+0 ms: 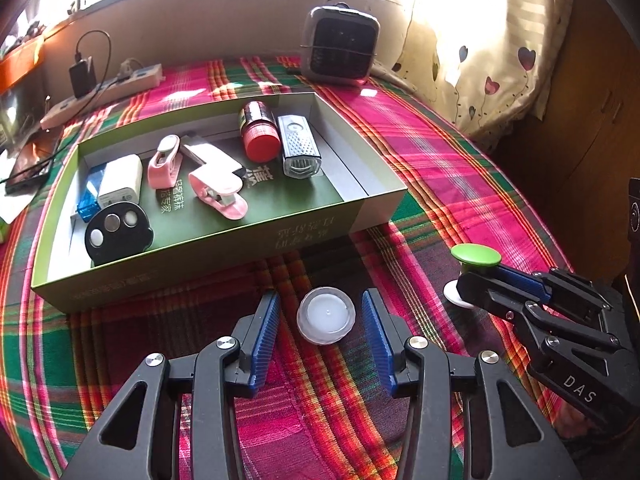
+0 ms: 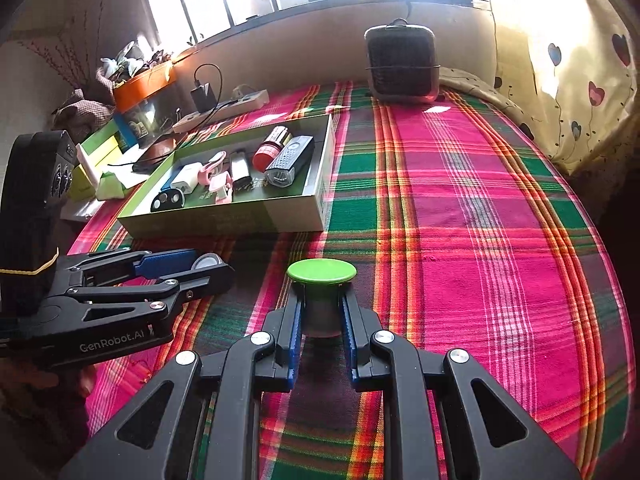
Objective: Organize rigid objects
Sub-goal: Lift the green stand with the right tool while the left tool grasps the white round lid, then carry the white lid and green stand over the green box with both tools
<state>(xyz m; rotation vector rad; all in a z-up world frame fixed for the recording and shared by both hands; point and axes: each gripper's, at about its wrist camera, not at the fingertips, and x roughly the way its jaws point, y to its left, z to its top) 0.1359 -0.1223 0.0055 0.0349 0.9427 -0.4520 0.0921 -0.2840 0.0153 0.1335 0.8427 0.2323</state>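
A small round white cap [image 1: 326,314] lies on the plaid cloth between the blue pads of my left gripper [image 1: 322,300], which stands open with a gap on each side of the cap. My right gripper [image 2: 322,304] is shut on the grey stem of a green-topped knob [image 2: 322,271]; from the left wrist view the knob [image 1: 476,258] shows a white foot. A green cardboard box [image 1: 200,256] beyond both grippers holds a red-capped bottle [image 1: 260,132], a silver lamp [image 1: 298,148], pink clips [image 1: 216,192], a white charger [image 1: 122,182] and a black round remote [image 1: 118,234].
A small grey heater [image 1: 340,46] stands at the back of the cloth. A power strip [image 1: 104,92] with a plugged charger and a phone [image 1: 28,164] lie at the back left. A heart-print curtain [image 2: 572,80] hangs on the right, beside wide plaid cloth [image 2: 480,220].
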